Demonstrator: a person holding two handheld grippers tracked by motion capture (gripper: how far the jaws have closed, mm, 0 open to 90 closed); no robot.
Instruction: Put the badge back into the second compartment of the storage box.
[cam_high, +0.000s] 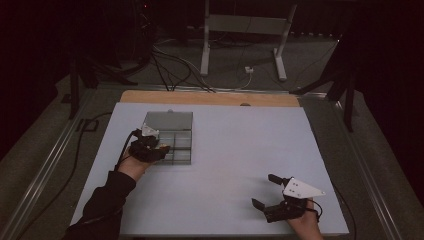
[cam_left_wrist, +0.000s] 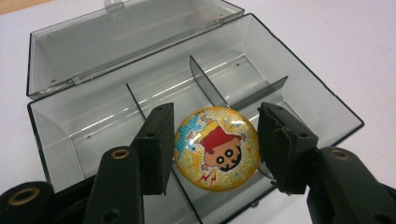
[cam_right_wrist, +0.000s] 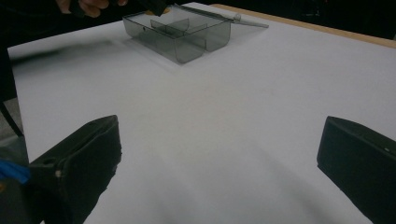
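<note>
A round glittery badge (cam_left_wrist: 216, 148) with a cartoon figure sits clamped between the two black jaws of my left gripper (cam_left_wrist: 215, 140). It hangs over the front compartments of an open smoky clear plastic box (cam_left_wrist: 299, 70), whose lid lies flat behind it. In the high view that box (cam_high: 175, 131) sits left of the table's middle, with the left gripper (cam_high: 159, 149) at its near left corner. My right gripper (cam_high: 262, 190) rests near the front right of the white table, jaws wide apart and nothing between them (cam_right_wrist: 219, 154). The box (cam_right_wrist: 182, 35) lies far ahead of it.
The white tabletop (cam_high: 235, 150) has a wooden strip (cam_high: 210, 97) along its far edge. Beyond it stand a metal table frame (cam_high: 245, 30) and cables on the floor (cam_high: 170, 65). Metal rails (cam_high: 50, 155) run along both sides.
</note>
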